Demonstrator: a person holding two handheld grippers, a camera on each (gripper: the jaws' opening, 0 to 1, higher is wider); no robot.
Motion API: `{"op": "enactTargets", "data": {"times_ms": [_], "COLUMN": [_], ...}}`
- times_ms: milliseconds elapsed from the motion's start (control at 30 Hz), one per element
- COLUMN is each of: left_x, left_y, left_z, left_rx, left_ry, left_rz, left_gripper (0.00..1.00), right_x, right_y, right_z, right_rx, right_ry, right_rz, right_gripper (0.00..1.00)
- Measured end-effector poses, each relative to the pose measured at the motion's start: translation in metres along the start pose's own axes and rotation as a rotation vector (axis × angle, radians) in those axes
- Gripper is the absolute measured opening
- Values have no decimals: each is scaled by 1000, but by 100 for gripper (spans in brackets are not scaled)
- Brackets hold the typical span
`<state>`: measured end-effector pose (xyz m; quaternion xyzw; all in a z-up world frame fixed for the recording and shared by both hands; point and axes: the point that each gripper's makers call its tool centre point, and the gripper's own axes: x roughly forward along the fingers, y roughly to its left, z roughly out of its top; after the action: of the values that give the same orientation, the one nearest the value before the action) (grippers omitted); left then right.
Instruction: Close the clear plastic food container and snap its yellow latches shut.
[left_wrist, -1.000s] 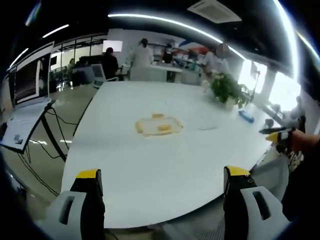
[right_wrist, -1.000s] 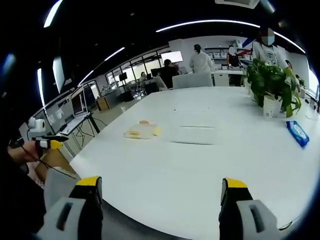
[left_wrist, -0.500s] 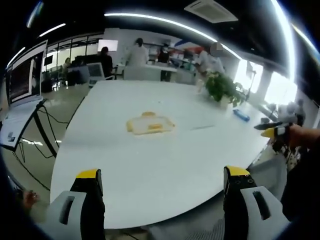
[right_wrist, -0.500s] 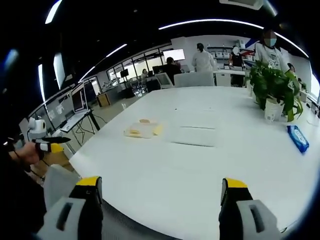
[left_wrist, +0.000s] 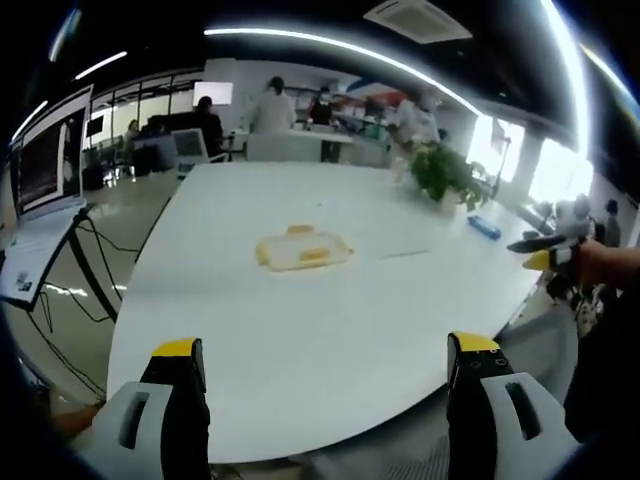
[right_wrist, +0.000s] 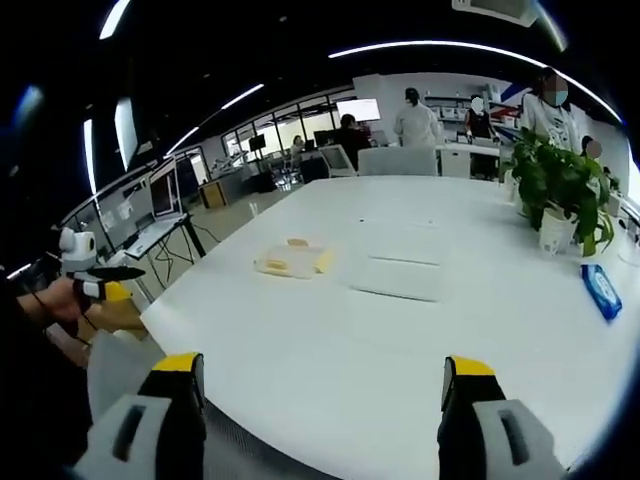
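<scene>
A: Status on your grippers?

B: Your left gripper (left_wrist: 318, 360) has its jaws spread wide, nothing between them. Your right gripper (right_wrist: 314, 378) is the same, released and empty. Both hang off the near edge of the white table (left_wrist: 330, 320), well apart from the work, so this reads as an approach stance (nothing touched yet).

A: Where's the container?

B: The clear plastic food container (left_wrist: 303, 250) sits toward the middle of the table, well back from the near edge. In the right gripper view it lies nearer the left edge (right_wrist: 291, 262), with its lid (right_wrist: 396, 278) flat on the table just beside it.

A: How does it look?

B: Low, clear, rectangular, with yellow latches (left_wrist: 300, 230) on its sides. Too small to tell whether they're flipped out.

A: Anything else on the table?

B: A potted plant (right_wrist: 561, 188) and a blue packet (right_wrist: 600, 292) toward the far right, clear of your path. My read: you're still at step one, lid not on.
</scene>
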<state>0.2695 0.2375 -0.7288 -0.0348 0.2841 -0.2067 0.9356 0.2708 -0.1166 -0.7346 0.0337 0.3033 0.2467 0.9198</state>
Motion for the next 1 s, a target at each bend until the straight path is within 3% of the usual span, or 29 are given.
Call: {"op": "enactTargets", "data": {"times_ms": [1000], "left_x": [9], "left_y": [15], "left_z": [1], "left_rx": [33], "left_ry": [27], "left_rz": [-52], "left_gripper": [99], "right_x": [10], "right_y": [15], "right_z": [9], "right_rx": [-34], "right_ry": [10], "right_rz": [-10], "right_gripper": [100]}}
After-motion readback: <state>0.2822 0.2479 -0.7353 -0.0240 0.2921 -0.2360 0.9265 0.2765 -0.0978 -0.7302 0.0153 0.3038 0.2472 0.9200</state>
